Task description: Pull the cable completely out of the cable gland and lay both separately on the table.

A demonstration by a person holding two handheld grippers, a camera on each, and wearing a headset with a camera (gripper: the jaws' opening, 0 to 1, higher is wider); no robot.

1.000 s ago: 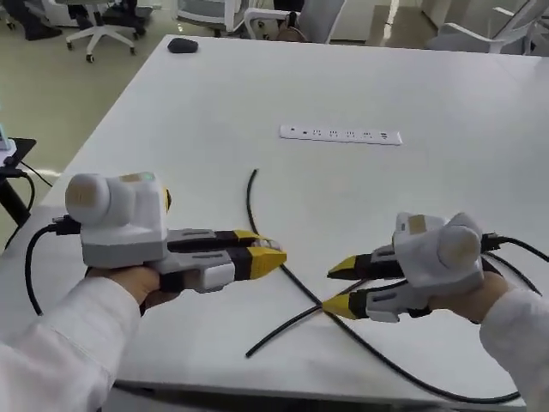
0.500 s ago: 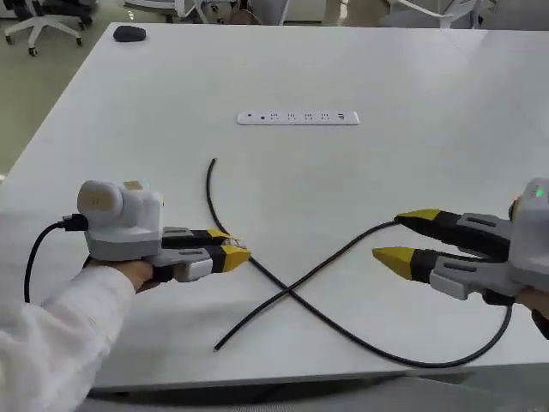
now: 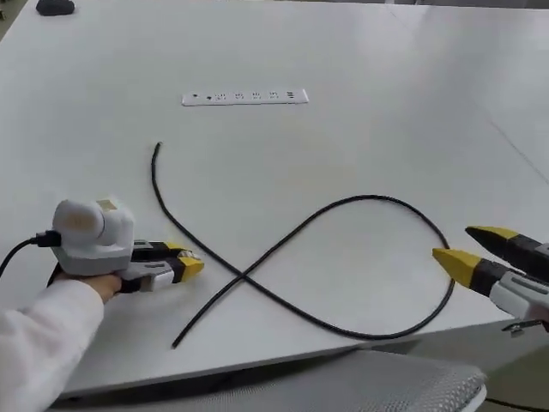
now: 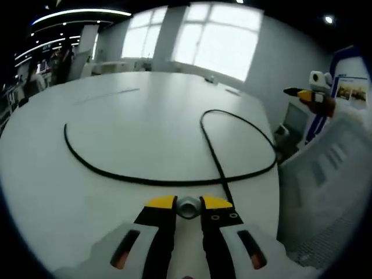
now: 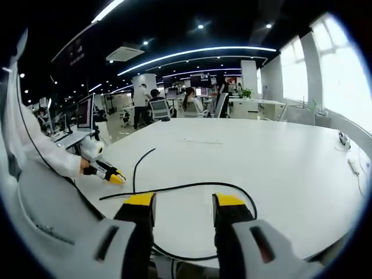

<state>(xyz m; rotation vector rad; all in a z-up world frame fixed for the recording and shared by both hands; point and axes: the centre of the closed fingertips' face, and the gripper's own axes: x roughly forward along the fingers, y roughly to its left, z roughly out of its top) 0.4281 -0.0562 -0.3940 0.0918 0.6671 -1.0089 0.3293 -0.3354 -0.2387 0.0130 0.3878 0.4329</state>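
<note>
Head view: the left tongs [image 3: 190, 264] rest low over the near left part of the white tabletop [image 3: 369, 112], held by a hand in a white sleeve. Their yellow tips are nearly closed, just left of the black cable [image 3: 369, 198]. The cable lies flat on the tabletop. It runs from a far end near the power strip [image 3: 244, 97], crosses itself near the front edge, and swings out in a wide loop to the right. The right tongs [image 3: 459, 243] hover at the near right edge, with the jaws spread and nothing between them, beside the bend of the loop.

Left gripper view: the left tongs [image 4: 188, 203] pinch the small grey metal cable gland [image 4: 187, 207] between their yellow tips. The cable [image 4: 145, 179] lies on the tabletop [image 4: 133, 128] just past the gland and apart from it. The right tongs [image 4: 307, 95] show far off to the right.

Right gripper view: the right tongs [image 5: 184, 200] stand wide open and empty. The cable [image 5: 192, 186] curves across the tabletop [image 5: 261, 157] ahead, and the left tongs [image 5: 113, 175] sit at the left.
</note>
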